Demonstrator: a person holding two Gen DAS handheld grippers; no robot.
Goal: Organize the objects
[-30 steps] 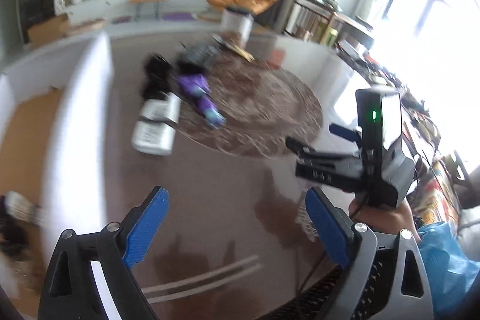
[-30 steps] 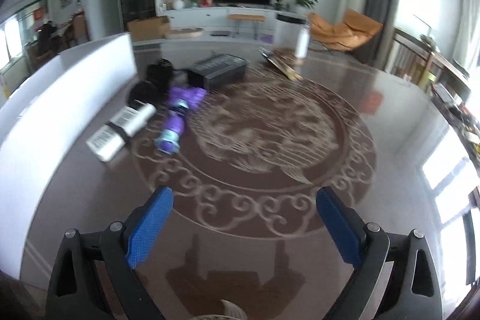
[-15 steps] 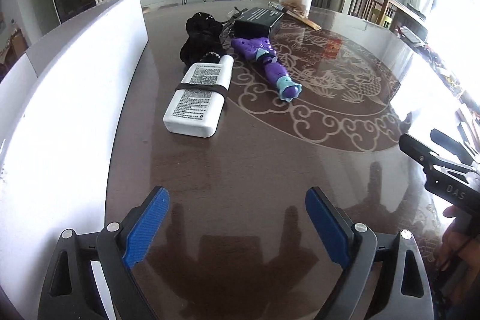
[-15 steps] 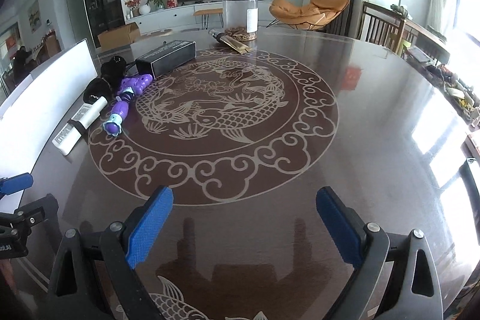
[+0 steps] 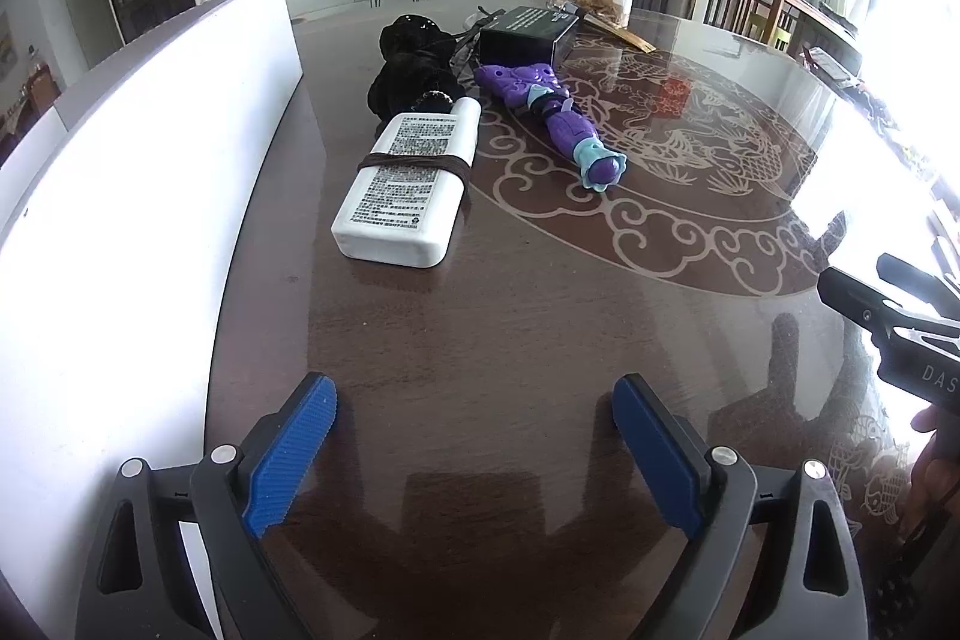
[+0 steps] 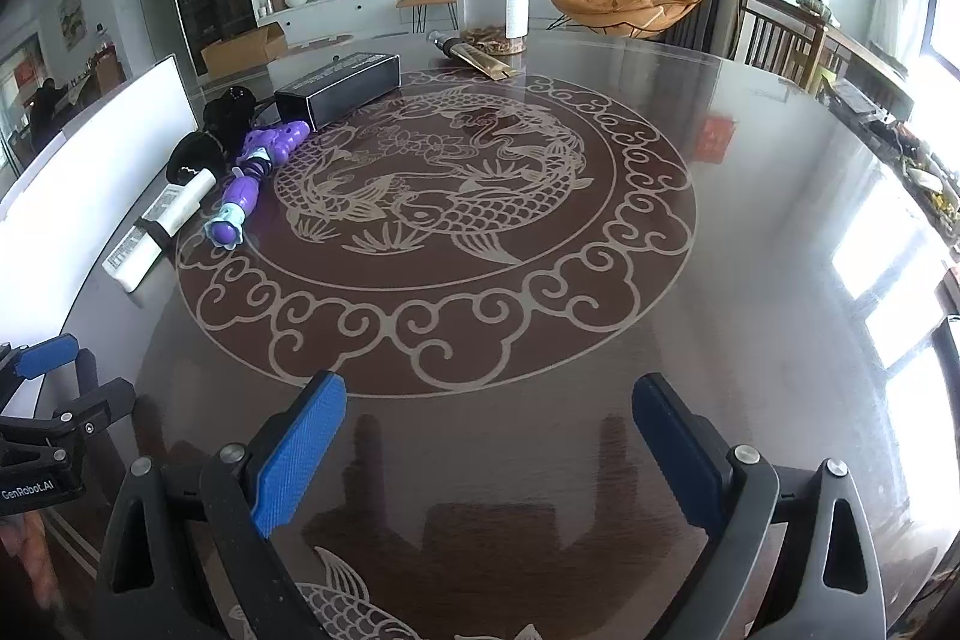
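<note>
On the round dark table (image 5: 540,316) lie a white bottle with a dark band (image 5: 411,184), a purple toy (image 5: 555,118), a black soft object (image 5: 414,70) and a black box (image 5: 528,34). They also show in the right wrist view: bottle (image 6: 159,232), toy (image 6: 252,172), box (image 6: 339,85). My left gripper (image 5: 474,436) is open and empty, low over the table, well short of the bottle. My right gripper (image 6: 489,436) is open and empty over the near table edge, far from the objects.
A white panel (image 5: 138,196) stands along the table's left side. A clear jar with a black lid (image 6: 492,7) and a gold tube (image 6: 480,55) stand at the far side. The right gripper's body (image 5: 900,322) shows at the left wrist view's right edge.
Both grippers have swung and settled level over the table; the blur is gone. The left view has moved closer to the bottle and toy. Both jaws stay open.
</note>
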